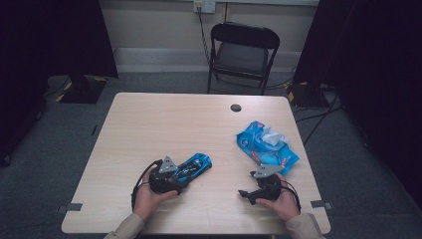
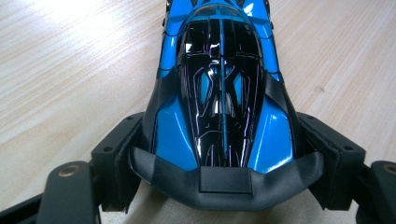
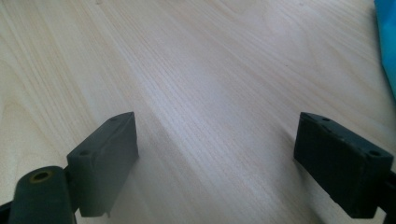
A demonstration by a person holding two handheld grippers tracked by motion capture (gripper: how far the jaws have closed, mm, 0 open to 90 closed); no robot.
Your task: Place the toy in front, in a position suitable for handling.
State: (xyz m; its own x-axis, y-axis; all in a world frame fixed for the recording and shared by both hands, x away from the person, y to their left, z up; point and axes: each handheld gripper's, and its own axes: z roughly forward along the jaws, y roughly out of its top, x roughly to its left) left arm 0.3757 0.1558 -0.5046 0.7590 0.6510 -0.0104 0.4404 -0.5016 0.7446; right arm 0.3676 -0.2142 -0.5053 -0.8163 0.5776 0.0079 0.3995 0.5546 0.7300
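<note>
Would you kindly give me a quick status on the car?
Left gripper fingers against car sides. Right gripper open, empty. Wipes pack clear.

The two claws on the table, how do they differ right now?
The left claw has the glossy blue and black toy car between its jaws, pads at the car's sides; the right claw has nothing between its jaws, just bare light wooden table. In the high view the left claw points towards the table's far right, the right claw points left. Both sit low, each in a hand.
</note>
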